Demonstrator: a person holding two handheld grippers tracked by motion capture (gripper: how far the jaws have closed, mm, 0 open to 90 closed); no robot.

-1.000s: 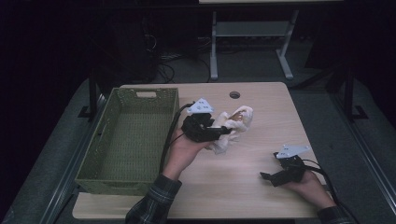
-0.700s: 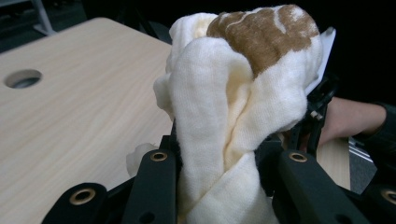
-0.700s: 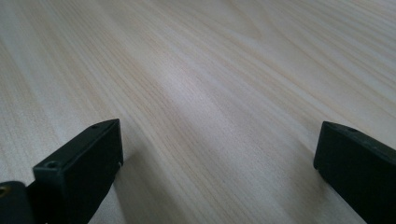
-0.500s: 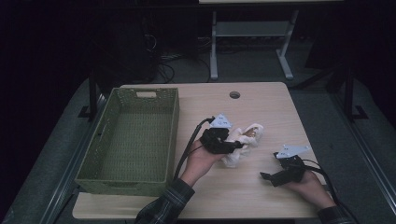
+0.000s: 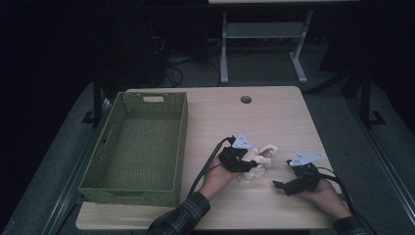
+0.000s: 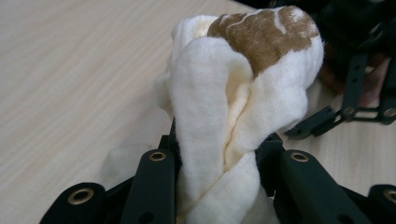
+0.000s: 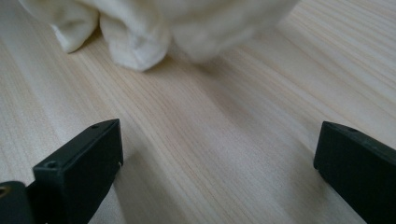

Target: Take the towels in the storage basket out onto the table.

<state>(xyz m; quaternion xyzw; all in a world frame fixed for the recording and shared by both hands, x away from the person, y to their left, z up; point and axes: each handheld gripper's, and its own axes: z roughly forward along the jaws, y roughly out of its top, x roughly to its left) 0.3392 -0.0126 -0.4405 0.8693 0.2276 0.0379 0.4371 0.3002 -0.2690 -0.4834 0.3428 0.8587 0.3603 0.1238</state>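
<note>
Now cream cloth [image 6: 233, 107] between left gripper [image 6: 219, 163] jaws

Lower end of the cream cloth [image 6: 233, 116] is pinched between the left tongs [image 6: 224, 177] and cut off by the bottom edge of the left gripper view — its full length cannot be told. In the right gripper view the cloth [image 7: 140, 28] is blurred and cropped by the top edge. Tips of the right tongs [image 5: 283, 185] are too small to be judged in the high view — the hand beneath is hidden.
</note>
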